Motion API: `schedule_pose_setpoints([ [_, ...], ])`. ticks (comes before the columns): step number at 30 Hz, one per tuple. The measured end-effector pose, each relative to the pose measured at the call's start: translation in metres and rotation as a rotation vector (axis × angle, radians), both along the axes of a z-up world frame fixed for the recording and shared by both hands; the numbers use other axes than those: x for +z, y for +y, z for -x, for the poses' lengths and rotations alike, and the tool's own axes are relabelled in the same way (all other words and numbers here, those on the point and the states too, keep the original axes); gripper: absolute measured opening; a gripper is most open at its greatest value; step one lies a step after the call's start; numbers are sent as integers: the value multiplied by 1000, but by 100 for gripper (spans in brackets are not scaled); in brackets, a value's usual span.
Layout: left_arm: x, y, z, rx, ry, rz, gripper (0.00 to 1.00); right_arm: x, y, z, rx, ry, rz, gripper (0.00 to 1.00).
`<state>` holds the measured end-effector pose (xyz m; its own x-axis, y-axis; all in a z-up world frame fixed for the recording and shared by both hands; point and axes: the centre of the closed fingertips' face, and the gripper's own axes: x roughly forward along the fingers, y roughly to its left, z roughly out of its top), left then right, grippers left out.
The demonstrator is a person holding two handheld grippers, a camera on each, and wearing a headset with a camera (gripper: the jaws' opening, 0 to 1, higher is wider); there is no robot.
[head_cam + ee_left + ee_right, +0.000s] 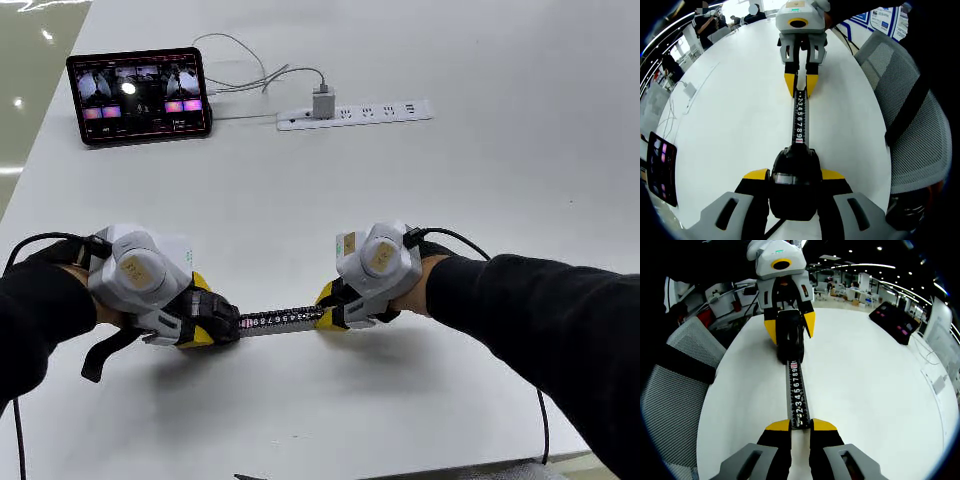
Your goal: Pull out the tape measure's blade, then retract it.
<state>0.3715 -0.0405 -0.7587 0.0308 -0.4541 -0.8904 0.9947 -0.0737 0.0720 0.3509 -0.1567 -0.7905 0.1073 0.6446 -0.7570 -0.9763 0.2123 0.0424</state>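
Left hand-held gripper (203, 322): clenched across the black case (794, 172) of the tape measure, which sits low over the surface (450, 220) between the yellow fingertips. Right hand-held gripper (328, 308): jaws pinched together on the free tip of the blade (281, 320), facing the left one head-on. Blade: a short numbered length is out, stretched straight between the two and lying just above or on the surface. Stage, as judged: pull-out begun, retraction not yet done. Hazards, as judged: the thin tip could slip from the right jaws if the pull goes off the blade's line, and the spring would then whip the blade back into the case; a twist of either wrist could kink the strip; the case could rotate in the left grasp under tension. Surface: white, broad, rounded at the near end, bare around the work. Far side: tablet (139, 94) with lit screen, white power strip (355, 113), grey plug (323, 102), loose cables (245, 75). Room: grey mesh chair (920, 125) beside the surface; open hall with ceiling lights and distant desks.
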Motion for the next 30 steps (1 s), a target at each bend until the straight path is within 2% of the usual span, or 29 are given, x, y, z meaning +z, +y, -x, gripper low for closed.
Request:
schedule_pose_setpoints([
  [30, 0, 1, 1, 0, -2, 1, 31, 1, -17, 4, -14, 0, 0, 8],
])
